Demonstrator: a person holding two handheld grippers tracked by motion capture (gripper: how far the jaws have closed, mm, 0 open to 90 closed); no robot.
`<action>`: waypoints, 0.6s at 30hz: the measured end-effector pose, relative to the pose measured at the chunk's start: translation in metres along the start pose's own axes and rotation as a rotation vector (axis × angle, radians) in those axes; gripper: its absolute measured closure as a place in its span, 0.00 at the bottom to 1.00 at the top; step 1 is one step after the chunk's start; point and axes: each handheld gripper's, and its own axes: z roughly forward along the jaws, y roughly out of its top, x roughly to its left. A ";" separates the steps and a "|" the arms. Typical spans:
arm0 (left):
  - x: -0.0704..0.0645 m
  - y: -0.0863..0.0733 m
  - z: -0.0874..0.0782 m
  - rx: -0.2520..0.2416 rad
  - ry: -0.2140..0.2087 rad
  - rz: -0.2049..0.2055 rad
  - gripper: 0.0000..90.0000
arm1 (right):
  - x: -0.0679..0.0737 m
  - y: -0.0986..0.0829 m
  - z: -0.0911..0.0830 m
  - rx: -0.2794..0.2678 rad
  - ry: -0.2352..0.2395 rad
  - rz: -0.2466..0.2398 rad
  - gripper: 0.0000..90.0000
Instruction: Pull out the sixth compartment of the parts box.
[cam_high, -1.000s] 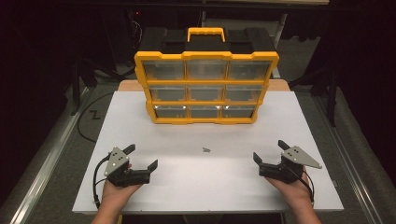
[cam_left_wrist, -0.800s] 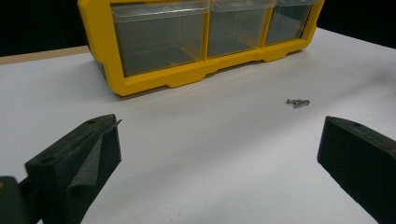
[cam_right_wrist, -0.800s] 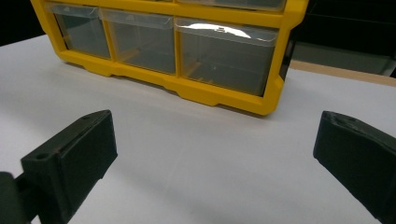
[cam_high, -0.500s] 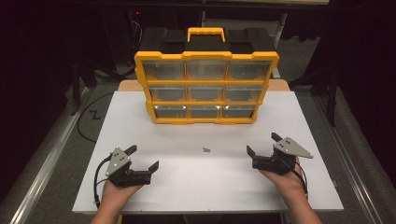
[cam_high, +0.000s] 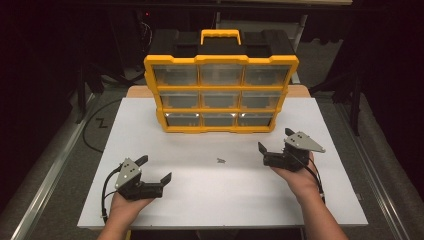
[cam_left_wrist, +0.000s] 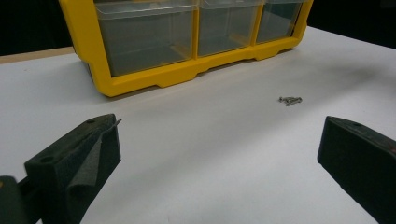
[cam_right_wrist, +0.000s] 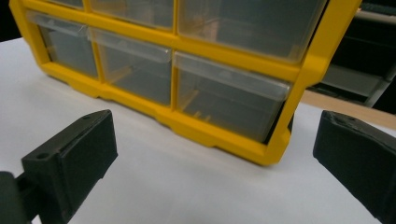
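Since a second ago, the right gripper (cam_high: 274, 140) has travelled forward and inward across the worktop (cam_high: 200, 200), ending nearer the bottom right corner of the yellow organiser (cam_high: 221, 92); the left gripper (cam_high: 155, 169) has stayed at the near left.

Nearest, both hands rest low on a plain white board that covers the worktop, with a strip of bare wood showing at its far edge behind the organiser. Each gripper's fingers (cam_left_wrist: 77, 161) are spread wide, released, with nothing between them. Out from the left gripper, about midway between the two grippers, lie a few small screws (cam_high: 220, 160), well apart from either gripper and short of the organiser.

Farther back stands the organiser, upright on the board: a yellow frame with a black top and a yellow carry handle (cam_high: 219, 36), holding nine clear drawers in three rows of three, all pushed in. In the right gripper view its bottom right drawer (cam_right_wrist: 224, 95) faces the open fingers. Beyond the board the room is dark, with grey floor and black stands.
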 end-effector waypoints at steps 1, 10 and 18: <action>0.000 0.000 0.000 0.000 0.000 0.000 0.00 | 0.000 0.000 0.000 0.000 0.000 0.000 0.02; -0.002 -0.001 0.001 0.000 0.003 -0.008 0.00 | -0.002 0.009 0.014 -0.005 -0.001 -0.029 0.03; -0.002 -0.002 0.004 0.015 0.010 0.001 0.00 | -0.003 0.000 0.017 0.014 0.050 -0.015 0.01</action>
